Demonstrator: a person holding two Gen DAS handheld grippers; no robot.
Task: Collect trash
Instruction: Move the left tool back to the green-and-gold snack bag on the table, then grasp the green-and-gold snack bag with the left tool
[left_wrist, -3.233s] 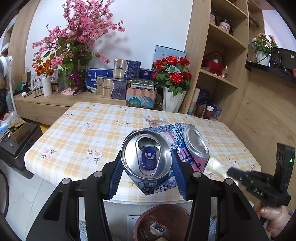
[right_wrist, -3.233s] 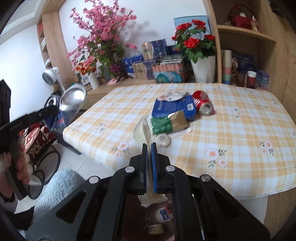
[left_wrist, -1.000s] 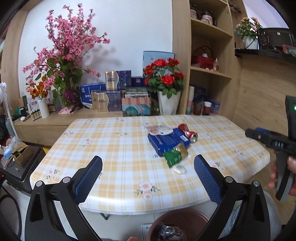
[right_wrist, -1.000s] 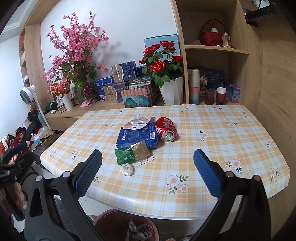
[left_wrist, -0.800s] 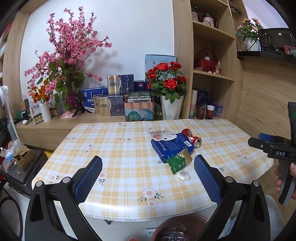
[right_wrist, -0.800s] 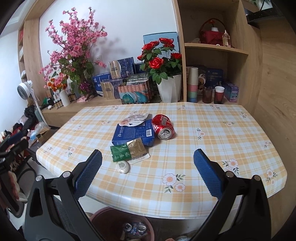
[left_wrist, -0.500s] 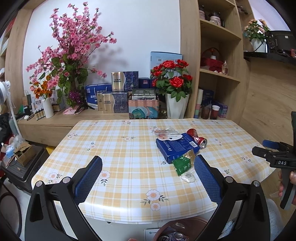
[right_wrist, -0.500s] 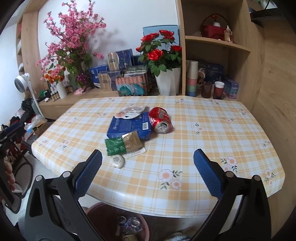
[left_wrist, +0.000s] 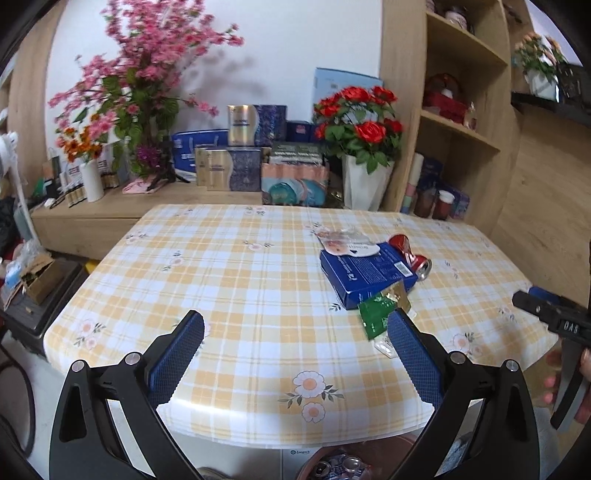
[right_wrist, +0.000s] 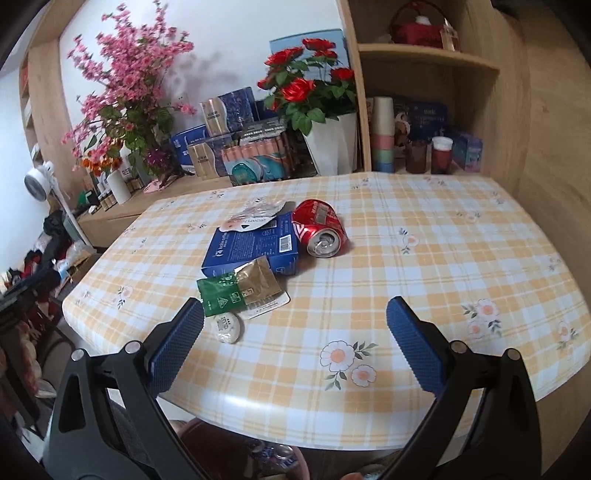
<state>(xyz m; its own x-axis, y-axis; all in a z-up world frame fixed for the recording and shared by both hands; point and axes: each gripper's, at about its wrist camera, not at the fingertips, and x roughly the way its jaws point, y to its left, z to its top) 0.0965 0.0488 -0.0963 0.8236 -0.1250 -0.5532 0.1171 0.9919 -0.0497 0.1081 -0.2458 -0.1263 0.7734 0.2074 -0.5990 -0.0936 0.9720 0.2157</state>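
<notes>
Beyond the right tool (right_wrist: 295, 321) (spread, like the left tool (left_wrist: 295, 336)), red can (right_wrist: 320, 232).

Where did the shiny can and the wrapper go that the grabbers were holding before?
Both were let go. The left gripper dropped its silver-and-blue can, now in the brown bin under the table; the right gripper dropped its crumpled wrapper. Both sets of fingers now stand wide open. The red can, blue box and green packet stayed on the checked tablecloth.
</notes>
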